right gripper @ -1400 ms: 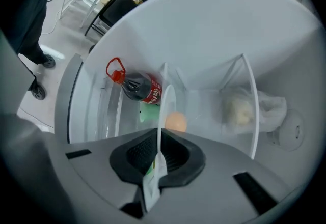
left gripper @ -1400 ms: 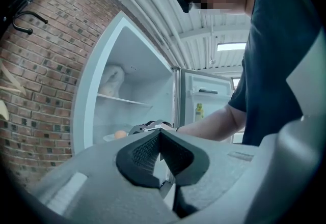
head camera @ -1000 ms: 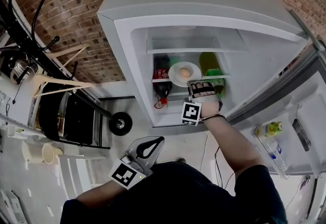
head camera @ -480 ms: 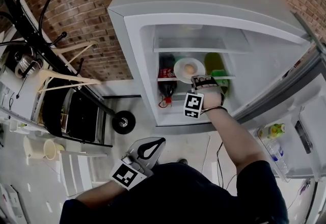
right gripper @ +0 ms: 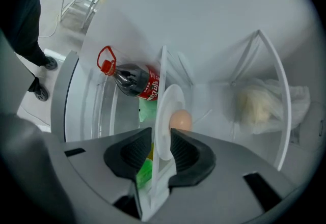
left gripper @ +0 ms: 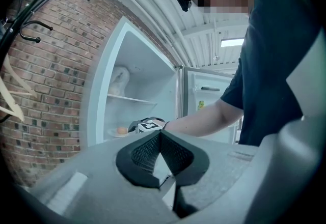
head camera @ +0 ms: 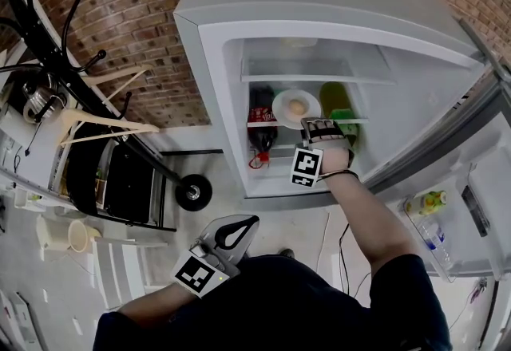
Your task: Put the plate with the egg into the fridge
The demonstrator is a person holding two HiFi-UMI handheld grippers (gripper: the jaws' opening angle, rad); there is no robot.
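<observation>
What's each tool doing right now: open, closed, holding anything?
Left tool: closed, empty.
Right tool: jaws opening, the plate with the egg between them, pads off its rim.

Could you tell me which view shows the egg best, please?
The right gripper view: the egg is close and large on its plate. The head view shows a small egg from above; the left gripper view, a distant speck.
</observation>
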